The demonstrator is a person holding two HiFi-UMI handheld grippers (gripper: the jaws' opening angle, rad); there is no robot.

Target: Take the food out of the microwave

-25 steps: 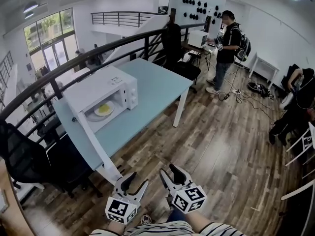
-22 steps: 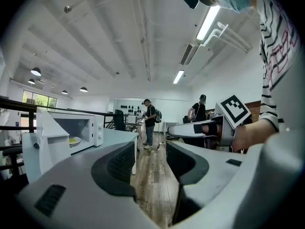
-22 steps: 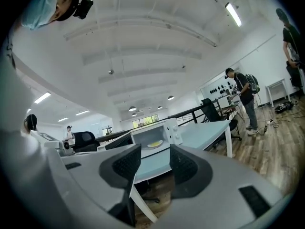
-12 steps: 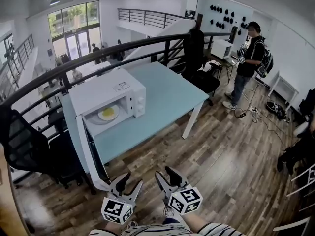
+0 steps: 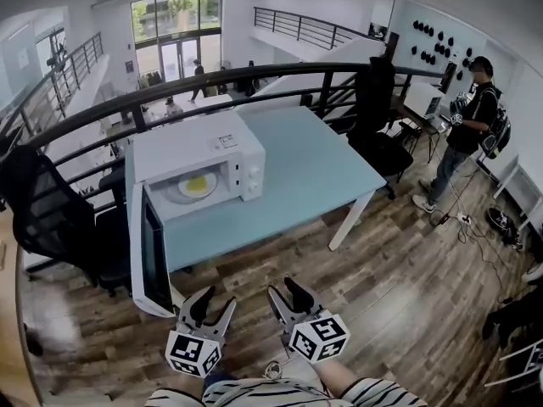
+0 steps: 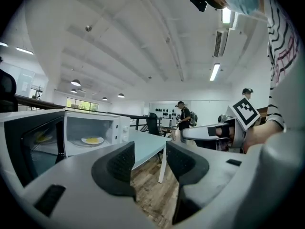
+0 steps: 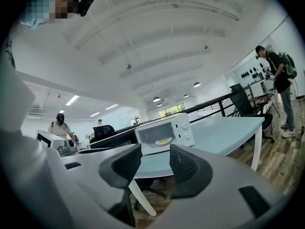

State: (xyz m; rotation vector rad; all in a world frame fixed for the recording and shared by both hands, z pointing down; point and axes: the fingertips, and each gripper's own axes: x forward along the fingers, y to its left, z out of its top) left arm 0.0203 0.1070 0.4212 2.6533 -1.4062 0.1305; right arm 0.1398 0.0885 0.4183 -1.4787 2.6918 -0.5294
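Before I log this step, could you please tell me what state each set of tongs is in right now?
Left tongs: open, holding nothing.
Right tongs: open, holding nothing.

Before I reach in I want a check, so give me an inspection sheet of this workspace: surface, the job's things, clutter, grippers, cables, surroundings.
Surface: light blue table, carrying only the microwave.
Job's things: white microwave at the table's left end, its door swung wide open; plate of yellow food inside.
Clutter: nothing seen.
Grippers: left gripper and right gripper both have jaws apart with nothing between them, held over the floor short of the table.
Cables: loose cables on the floor at the right, near the standing person.
Surroundings: black railing behind the table, black chair at the left, wood floor.
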